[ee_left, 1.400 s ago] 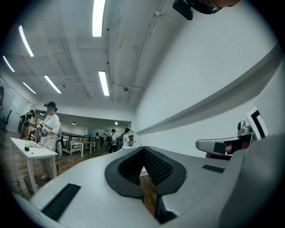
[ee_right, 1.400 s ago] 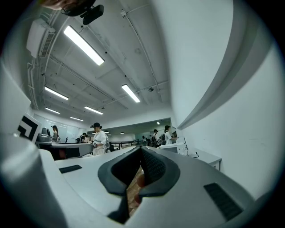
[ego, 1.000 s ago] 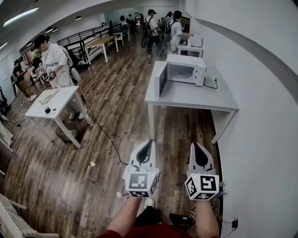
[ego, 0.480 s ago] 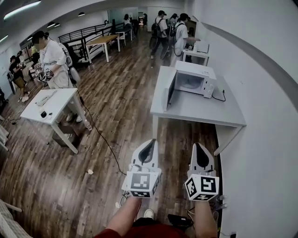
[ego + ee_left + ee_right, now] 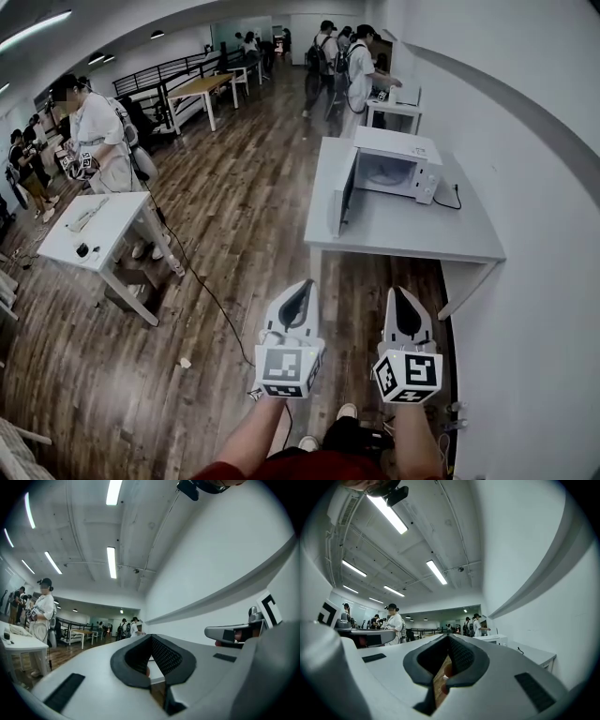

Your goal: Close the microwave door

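The microwave (image 5: 394,173) stands on the desk (image 5: 403,234), well ahead, its door (image 5: 343,199) swung open leftward. Fingers of left gripper (image 5: 302,286) and right gripper (image 5: 397,292) are pressed together, empty; the left appears nearer the door's outer face.

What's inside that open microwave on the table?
The microwave shows a pale, seemingly bare cavity; its open door hides the near corner, and anything small is too distant to see.

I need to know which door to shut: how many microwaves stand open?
1: the microwave on the near grey table, door swung left. Farther tables may hide others.
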Tool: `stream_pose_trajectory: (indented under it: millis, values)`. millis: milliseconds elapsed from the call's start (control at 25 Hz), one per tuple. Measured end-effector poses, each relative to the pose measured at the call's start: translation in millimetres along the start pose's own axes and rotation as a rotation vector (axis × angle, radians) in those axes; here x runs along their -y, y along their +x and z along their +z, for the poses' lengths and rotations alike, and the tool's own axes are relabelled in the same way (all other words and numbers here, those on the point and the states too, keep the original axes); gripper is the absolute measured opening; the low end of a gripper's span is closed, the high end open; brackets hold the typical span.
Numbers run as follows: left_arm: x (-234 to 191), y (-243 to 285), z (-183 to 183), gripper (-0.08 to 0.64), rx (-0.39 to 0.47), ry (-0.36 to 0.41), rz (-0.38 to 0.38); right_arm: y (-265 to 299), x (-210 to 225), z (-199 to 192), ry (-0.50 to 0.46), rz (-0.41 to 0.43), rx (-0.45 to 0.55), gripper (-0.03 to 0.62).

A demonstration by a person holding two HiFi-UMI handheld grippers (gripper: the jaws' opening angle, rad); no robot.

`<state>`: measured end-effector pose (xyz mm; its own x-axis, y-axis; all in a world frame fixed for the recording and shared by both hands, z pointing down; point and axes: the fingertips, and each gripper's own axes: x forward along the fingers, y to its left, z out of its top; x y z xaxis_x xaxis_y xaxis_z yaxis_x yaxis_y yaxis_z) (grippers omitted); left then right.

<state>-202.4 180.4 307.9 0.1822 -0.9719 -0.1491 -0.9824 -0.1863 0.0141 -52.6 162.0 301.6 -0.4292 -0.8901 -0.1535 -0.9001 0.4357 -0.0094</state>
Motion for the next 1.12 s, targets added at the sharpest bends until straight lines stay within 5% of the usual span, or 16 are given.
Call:
stream_pose_trajectory:
  millis: [680, 1120]
  values:
    - [32, 195, -16, 0.028, 0.001, 0.021, 0.009, 138, 142, -14, 0.046, 0.004, 0.026, 0.025]
    - [34, 268, -33, 0.028, -0.009, 0.029, 0.028, 192, 194, -32, 0.061, 0.008, 0.004, 0.025]
